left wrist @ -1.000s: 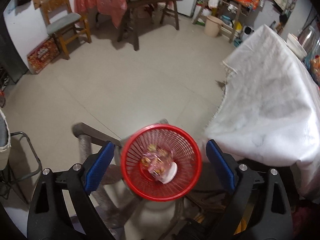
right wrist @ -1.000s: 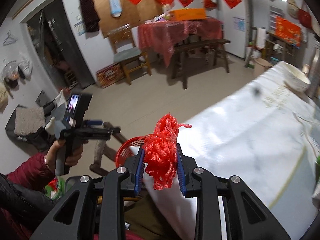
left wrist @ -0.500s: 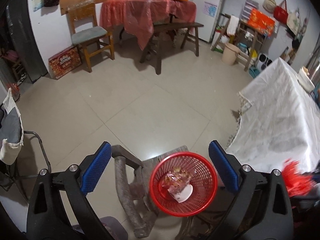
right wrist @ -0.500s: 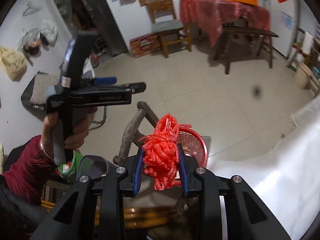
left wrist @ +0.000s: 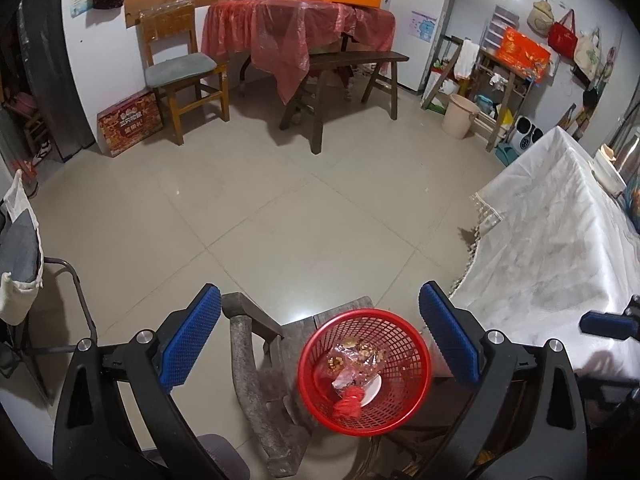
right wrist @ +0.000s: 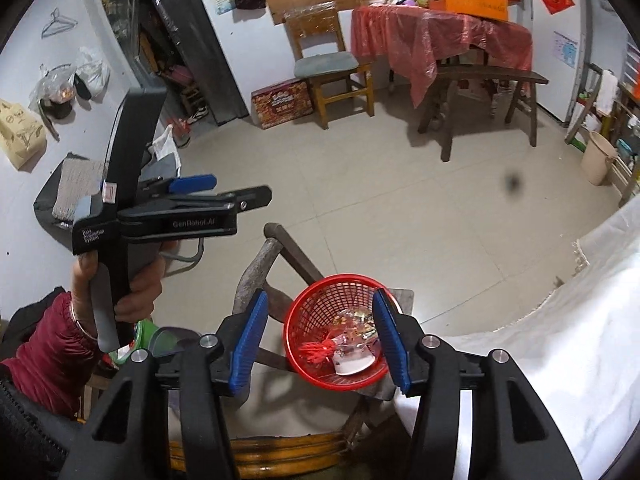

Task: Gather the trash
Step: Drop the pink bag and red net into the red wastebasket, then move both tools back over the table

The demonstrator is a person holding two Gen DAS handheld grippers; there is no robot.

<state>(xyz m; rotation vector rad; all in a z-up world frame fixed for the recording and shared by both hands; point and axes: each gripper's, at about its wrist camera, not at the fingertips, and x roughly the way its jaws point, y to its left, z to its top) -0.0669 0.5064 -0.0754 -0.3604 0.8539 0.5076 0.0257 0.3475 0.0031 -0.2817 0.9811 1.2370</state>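
Left wrist view: the floor [left wrist: 280,208] is pale tile; a table [left wrist: 560,256] under a white cloth fills the right side, and a chair [left wrist: 184,76], a bench [left wrist: 352,64] and a second table under red plastic stand at the far wall. A red mesh basket [left wrist: 416,372] sits upright on a dark stool [left wrist: 276,368], mouth upward, just beside the near corner of the white-clothed table. The red net [left wrist: 349,400] lies crumpled on the basket bottom with no clear long axis, touching a white disc [left wrist: 372,390] and clear wrappers [left wrist: 354,358]. The left gripper [left wrist: 320,344] points steeply down over the stool, jaws spread wide and empty, the basket seen between them. Right wrist view: the same tile floor, with a dark doorway [right wrist: 176,40] at upper left. The basket [right wrist: 308,312] is below, the net [right wrist: 320,350] inside it at the left wall, strands toward the left. The right gripper [right wrist: 318,344] points down at the basket; its jaws have just been opening, released, nothing pressed between the pads. A hand [right wrist: 120,292] in a maroon sleeve [right wrist: 48,348] holds the left gripper [right wrist: 224,194] upright by its handle, its jaws aimed to the right.
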